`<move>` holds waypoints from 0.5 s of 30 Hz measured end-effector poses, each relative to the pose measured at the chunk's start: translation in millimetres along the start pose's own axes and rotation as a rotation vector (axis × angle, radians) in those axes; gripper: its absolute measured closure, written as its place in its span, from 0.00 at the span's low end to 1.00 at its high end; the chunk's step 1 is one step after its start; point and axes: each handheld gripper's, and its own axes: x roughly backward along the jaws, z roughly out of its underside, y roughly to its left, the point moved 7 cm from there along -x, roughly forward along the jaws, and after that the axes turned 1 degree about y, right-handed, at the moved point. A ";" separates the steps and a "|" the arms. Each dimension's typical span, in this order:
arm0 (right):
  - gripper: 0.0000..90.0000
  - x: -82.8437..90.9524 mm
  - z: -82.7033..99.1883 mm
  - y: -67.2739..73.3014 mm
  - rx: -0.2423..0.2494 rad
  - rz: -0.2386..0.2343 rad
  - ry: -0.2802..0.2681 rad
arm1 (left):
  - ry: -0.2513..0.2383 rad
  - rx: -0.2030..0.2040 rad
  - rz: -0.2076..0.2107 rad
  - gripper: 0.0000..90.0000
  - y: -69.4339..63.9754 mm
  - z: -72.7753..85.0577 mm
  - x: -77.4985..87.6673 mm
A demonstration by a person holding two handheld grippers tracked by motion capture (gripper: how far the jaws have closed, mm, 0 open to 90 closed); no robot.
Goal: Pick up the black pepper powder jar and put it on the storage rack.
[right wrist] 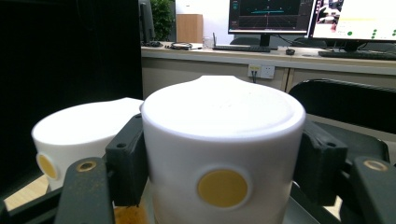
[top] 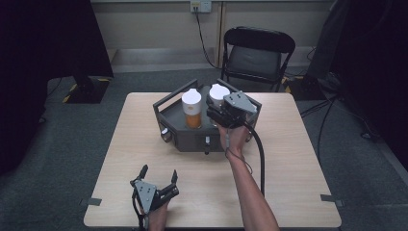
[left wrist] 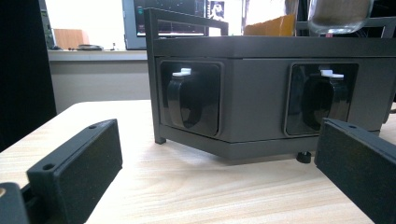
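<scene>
Evidently, the white-capped jar (right wrist: pixel 223 154) on the dark tray (top: pixel 169 115) is clamped by the right gripper (top: pixel 216 113); a straight lift is called for next. Left gripper (top: pixel 159 175) is held apart over the tabletop (top: pixel 288 159).

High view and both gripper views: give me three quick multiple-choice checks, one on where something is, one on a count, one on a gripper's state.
1. Where is the left gripper?
A. Over the near part of the table, in front of the dark machine
B. On the folding chair
C. Inside the machine's tray

2. How many white-lidded jars stand on the machine?
A. One
B. Two
C. Four

3. How does the right gripper stand?
A. Open, far from everything
B. Shut on nothing
C. Jaws on either side of the right jar's white lid

Answers:
1 A, the high view shows it near the table's front edge, jaws spread.
2 B, the left jar and the right jar show side by side.
3 C, the right gripper view shows both pads against the lid.
</scene>
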 end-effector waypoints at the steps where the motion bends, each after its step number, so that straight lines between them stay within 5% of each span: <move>1: 0.33 -1.1 0.6 -0.3 -0.002 0.000 0.003 | -0.001 0.002 0.000 0.00 -0.1 0.1 -0.1; 15: 0.33 -11.8 13.8 -1.6 -0.004 0.013 0.041 | -0.001 0.002 0.000 0.00 -0.1 0.1 -0.1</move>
